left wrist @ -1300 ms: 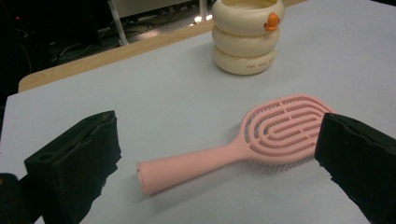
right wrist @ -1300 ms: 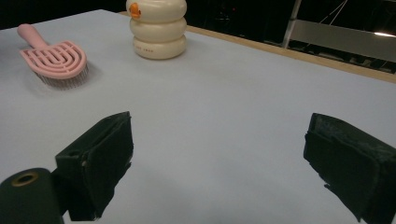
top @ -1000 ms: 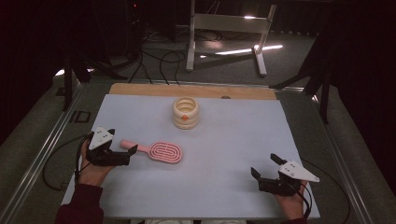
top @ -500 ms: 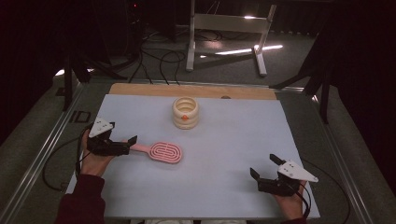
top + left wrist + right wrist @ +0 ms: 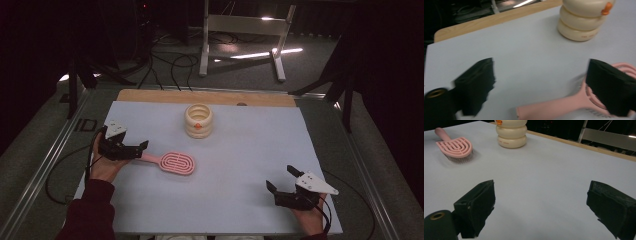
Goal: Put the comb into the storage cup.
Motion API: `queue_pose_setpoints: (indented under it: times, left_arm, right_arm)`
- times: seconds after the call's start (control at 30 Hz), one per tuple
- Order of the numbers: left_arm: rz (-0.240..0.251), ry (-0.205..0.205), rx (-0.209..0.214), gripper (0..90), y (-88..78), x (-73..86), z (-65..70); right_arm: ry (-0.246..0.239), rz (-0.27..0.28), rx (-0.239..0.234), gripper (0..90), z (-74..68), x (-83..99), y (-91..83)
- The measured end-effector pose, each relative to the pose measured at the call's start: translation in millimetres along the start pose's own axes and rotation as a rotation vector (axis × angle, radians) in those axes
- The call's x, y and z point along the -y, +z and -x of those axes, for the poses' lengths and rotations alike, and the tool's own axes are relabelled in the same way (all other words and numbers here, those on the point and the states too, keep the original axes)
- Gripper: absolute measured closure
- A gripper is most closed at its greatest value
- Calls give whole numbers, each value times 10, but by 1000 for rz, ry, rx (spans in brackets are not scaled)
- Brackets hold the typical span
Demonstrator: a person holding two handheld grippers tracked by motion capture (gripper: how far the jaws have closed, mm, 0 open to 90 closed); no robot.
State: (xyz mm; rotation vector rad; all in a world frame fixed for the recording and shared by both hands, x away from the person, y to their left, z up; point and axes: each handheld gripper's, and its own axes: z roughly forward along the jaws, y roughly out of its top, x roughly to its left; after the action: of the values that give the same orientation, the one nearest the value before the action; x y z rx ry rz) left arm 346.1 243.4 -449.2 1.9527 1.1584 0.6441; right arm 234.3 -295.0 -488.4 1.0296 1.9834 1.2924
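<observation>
High view, from the left: the left gripper (image 5: pixel 131 148) lies low over the pale blue table mat (image 5: pixel 240 150), held in a hand with a dark red sleeve (image 5: pixel 87 215), its black jaws pointing right at the handle end of the pink plastic brush with a looped, slotted head (image 5: pixel 170 162). In the left gripper view the handle runs between the two jaws; they stand wide apart and have just been closing a little, and the pads do not press on the handle. The brush lies flat on the mat, left of centre, its head toward the middle. Behind it, near the wooden far edge (image 5: pixel 200 96), stands a cream ribbed round container with a small orange mark (image 5: pixel 198 121), well apart from the brush. At the near right corner the right gripper (image 5: pixel 283 186) rests on the mat with its jaws spread and nothing between them.
</observation>
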Motion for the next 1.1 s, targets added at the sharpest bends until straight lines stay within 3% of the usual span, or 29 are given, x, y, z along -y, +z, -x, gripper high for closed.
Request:
queue_pose_setpoints:
  times: [0.13, 0.27, 0.37, 0.43, 0.47, 0.5, 0.53, 0.7, 0.83, 1.1]
  left_arm:
    - [33, -16, -3, 352, 21, -5, -4]
    - [22, -34, 9, 553, 80, -13, -37]
    - [-8, -59, 20, 681, 141, -8, -69]
    - [-23, -59, 4, 768, 167, -2, -71]
    - [-23, -59, 4, 768, 167, -2, -71]
    - [-62, -73, 7, 768, 232, 20, -87]
    - [-76, -71, 0, 897, 248, 23, -83]
    - [-136, -55, -22, 900, 331, 43, -61]
    - [-189, -48, -14, 900, 423, 72, -43]
    - [-242, -44, -4, 900, 514, 112, -19]
  right_arm:
    - [6, -3, -2, 81, 3, 1, 1]
    - [0, -2, -6, 81, -3, 0, 6]
    - [0, -4, -6, 81, -5, 0, 5]
    - [1, -3, -6, 81, -3, 0, 5]
    - [4, -3, -6, 81, 0, 0, 3]
    - [4, -3, -6, 81, 0, 0, 3]
    - [7, -5, -5, 81, 4, 0, 2]
    - [4, -7, -7, 81, 0, -2, 4]
    - [5, -7, -8, 81, -2, -2, 4]
    - [4, -12, -8, 81, -3, -1, 8]
